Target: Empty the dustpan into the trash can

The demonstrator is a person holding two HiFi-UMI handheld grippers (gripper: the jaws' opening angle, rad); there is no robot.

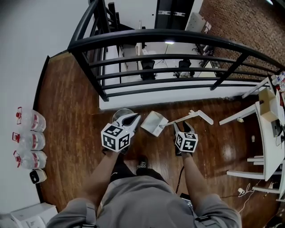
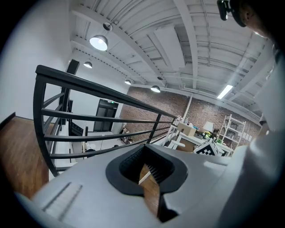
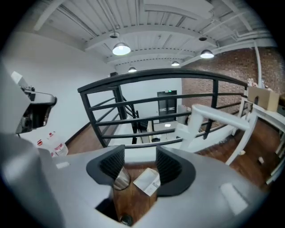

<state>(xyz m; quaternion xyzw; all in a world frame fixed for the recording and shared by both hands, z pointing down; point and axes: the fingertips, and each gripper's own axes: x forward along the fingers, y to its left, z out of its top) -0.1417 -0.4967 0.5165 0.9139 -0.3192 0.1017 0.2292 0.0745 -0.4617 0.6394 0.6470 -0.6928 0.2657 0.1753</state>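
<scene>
Railing (image 1: pixel 156 34) stands behind trash can (image 1: pixel 120 113); leftward floor (image 1: pixel 67 116) open.

The dustpan (image 1: pixel 155 123) is lying just right of the trash can (image 1: pixel 122 115), both sitting by the floor's (image 1: pixel 67 111) far edge, before the railing (image 1: pixel 178 58).

Black railing (image 1: pixel 169 34), water jugs (image 1: pixel 30 140) (by the wall), white desk (image 1: pixel 266 133)

No wording can be read anywhere. The three clear plastic water bottles (image 1: pixel 30 140) by the white wall carry red-and-white labels too small to make out. The green lit sign (image 3: pixel 168 92) over the dark doorway and the pale lettering on the dark panel (image 1: pixel 171 13) beyond the railing are blurred. A small printed patch on the white dustpan (image 3: pixel 147 181) is illegible.
</scene>
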